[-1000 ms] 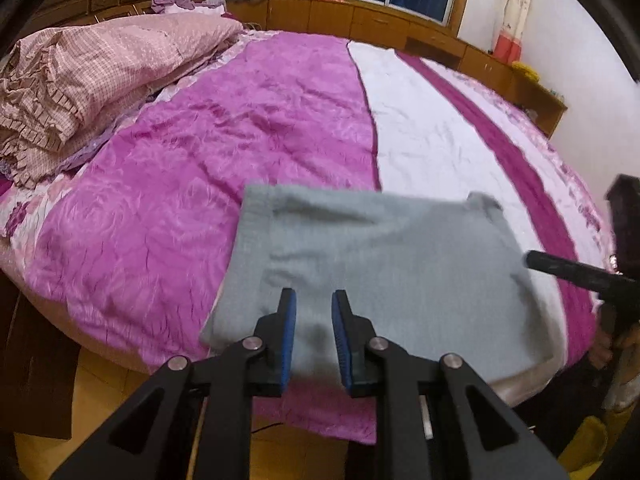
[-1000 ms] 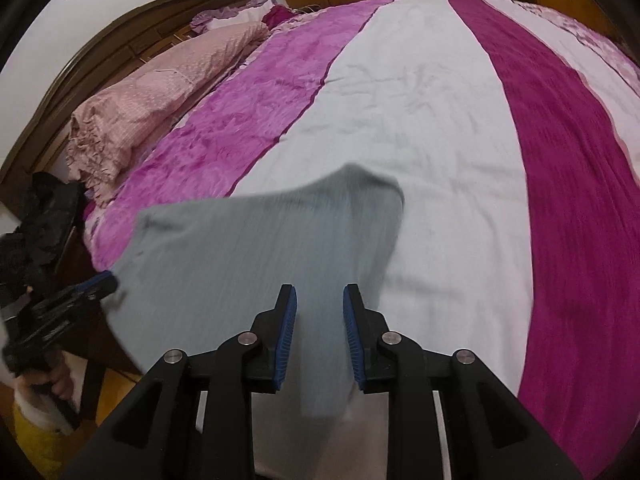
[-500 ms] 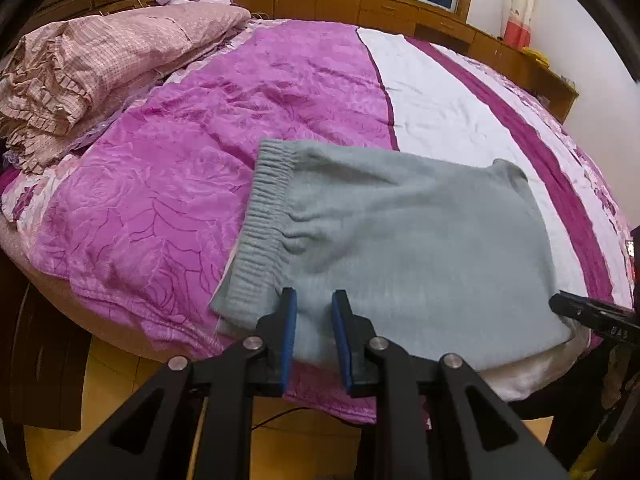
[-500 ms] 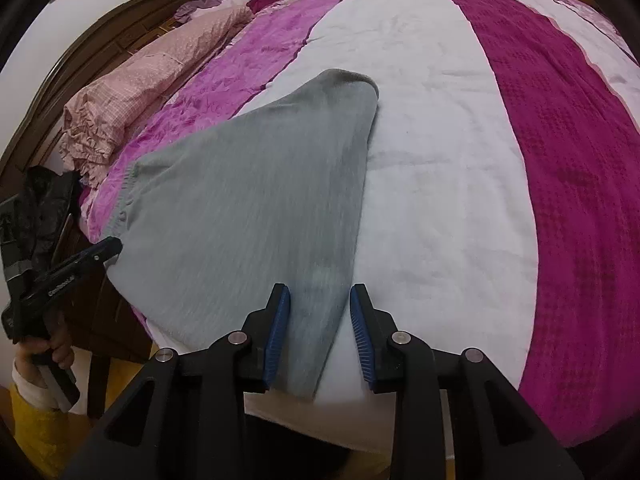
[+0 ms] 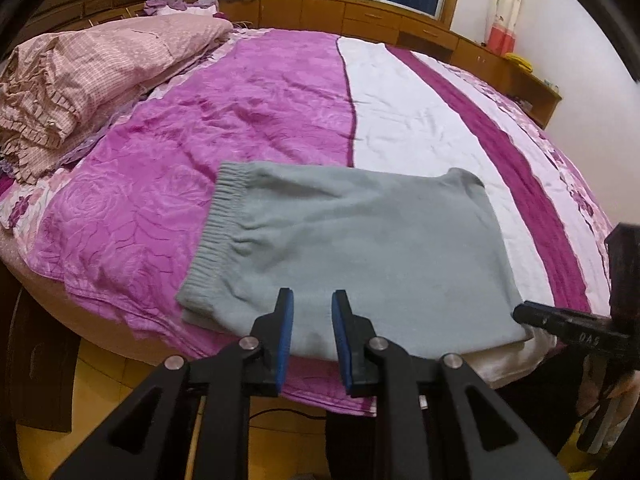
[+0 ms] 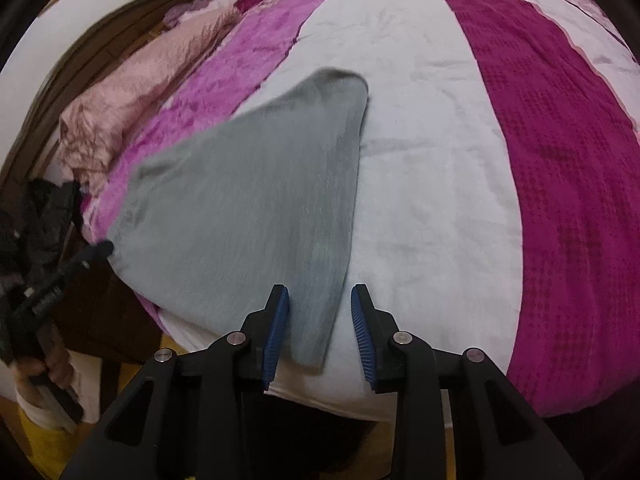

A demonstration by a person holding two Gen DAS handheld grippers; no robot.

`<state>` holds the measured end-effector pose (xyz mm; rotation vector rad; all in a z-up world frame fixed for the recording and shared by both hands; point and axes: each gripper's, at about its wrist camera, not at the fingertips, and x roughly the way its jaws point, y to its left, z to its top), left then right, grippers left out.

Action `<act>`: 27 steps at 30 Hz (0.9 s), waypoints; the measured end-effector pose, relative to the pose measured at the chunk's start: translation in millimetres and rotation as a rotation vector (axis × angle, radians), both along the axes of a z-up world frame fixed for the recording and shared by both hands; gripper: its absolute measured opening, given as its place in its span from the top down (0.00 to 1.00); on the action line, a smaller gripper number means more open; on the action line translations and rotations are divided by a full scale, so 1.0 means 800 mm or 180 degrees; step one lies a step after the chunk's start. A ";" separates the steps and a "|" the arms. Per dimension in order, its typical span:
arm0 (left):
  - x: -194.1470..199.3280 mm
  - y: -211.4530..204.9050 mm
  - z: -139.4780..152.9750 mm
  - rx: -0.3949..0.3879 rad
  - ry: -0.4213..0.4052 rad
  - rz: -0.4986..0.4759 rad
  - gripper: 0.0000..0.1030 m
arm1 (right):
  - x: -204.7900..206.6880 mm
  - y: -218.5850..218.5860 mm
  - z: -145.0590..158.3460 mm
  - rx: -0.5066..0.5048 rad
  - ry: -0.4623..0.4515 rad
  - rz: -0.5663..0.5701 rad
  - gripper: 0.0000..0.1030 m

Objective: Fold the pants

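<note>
The grey pants [image 5: 352,256] lie folded flat on the bed near its front edge, with the ribbed waistband at the left. They also show in the right wrist view [image 6: 256,208]. My left gripper [image 5: 311,332] is open and empty, just off the pants' near edge. My right gripper [image 6: 320,324] is open and empty, with the pants' near right corner between its fingers' line of sight. The right gripper also shows at the right edge of the left wrist view [image 5: 568,328], the left gripper at the left edge of the right wrist view [image 6: 52,280].
The bed [image 5: 248,96] has a purple, white and magenta striped cover. A pink ruffled quilt [image 5: 80,80] is bundled at the head end. Wooden cabinets [image 5: 400,24] line the far wall. The yellow floor [image 5: 104,372] lies below the bed edge.
The pants have come down from a lifted, moving state to lie flat on the bed. Both grippers have let go, the right opening wider, and have drawn back a little.
</note>
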<state>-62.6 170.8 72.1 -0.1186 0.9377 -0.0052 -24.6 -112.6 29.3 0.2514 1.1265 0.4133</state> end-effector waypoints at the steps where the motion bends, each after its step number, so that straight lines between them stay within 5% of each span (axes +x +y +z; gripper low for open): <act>1: 0.003 -0.003 -0.001 -0.0011 0.0014 -0.0006 0.80 | 0.002 -0.001 0.004 0.0049 -0.0028 -0.0028 0.75; 5: 0.015 -0.017 -0.010 -0.0006 0.0078 -0.0055 0.80 | 0.016 -0.001 0.012 0.0157 -0.0146 -0.0105 0.63; 12: 0.035 -0.030 -0.043 0.0070 0.0289 -0.0049 0.80 | 0.041 0.012 -0.021 0.0155 0.0011 -0.0018 0.63; 27: 0.054 -0.045 -0.051 0.0229 0.0392 0.0297 0.75 | 0.042 0.012 -0.036 0.0465 -0.0253 0.0286 0.49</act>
